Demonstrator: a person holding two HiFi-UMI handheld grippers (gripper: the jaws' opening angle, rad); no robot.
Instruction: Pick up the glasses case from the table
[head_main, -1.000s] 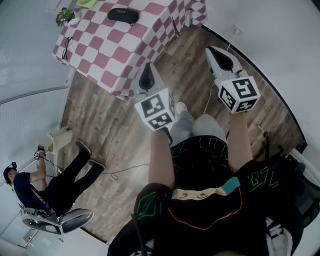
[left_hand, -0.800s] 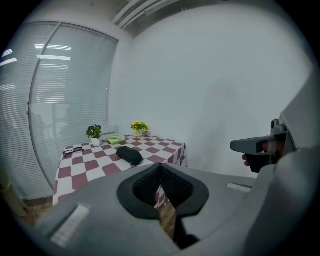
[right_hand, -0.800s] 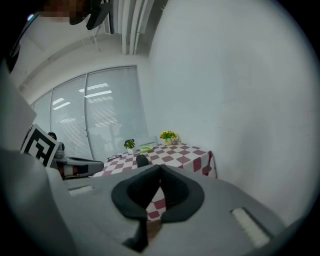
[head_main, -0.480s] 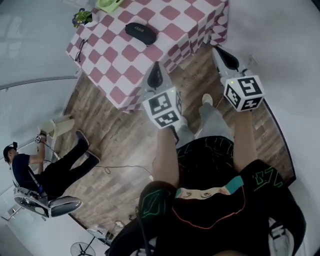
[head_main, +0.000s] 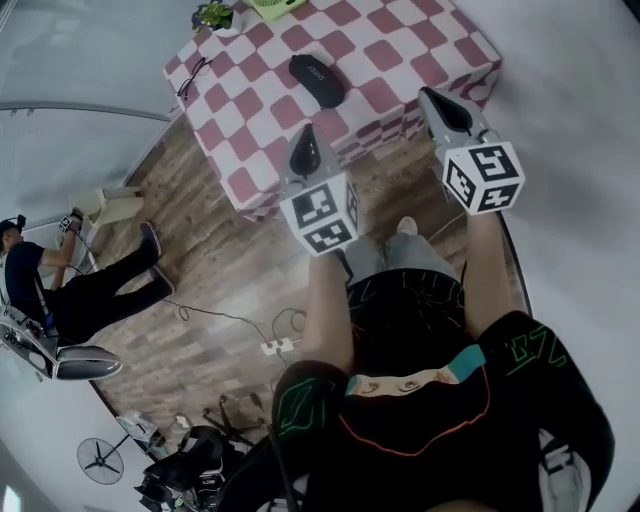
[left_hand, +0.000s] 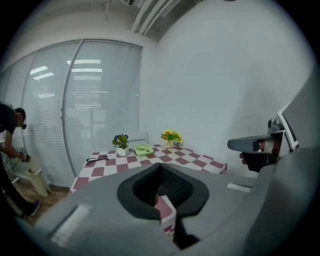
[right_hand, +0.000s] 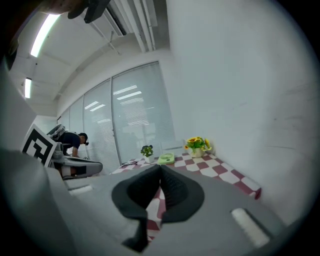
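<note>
The black glasses case (head_main: 317, 80) lies on the red-and-white checked table (head_main: 400, 50), near its middle. My left gripper (head_main: 304, 152) is shut and holds nothing; it hangs in the air over the table's near edge, short of the case. My right gripper (head_main: 444, 108) is also shut and holds nothing, and hovers by the table's near right corner. In the left gripper view the shut gripper (left_hand: 160, 167) points at the table (left_hand: 197, 162), and its jaws hide the case. The right gripper view shows the shut gripper (right_hand: 160, 167) before the table (right_hand: 227, 177).
On the table's far side are a pair of glasses (head_main: 192, 78), a potted plant (head_main: 213, 16), a green dish (head_main: 270, 8) and a sunflower pot (left_hand: 170, 137). A person (head_main: 45, 295) sits at the left, by a window wall. A power strip (head_main: 275, 347) lies on the wooden floor.
Both grippers have moved toward the table. The table and case now sit nearer the middle of the head view. Both stay shut.
</note>
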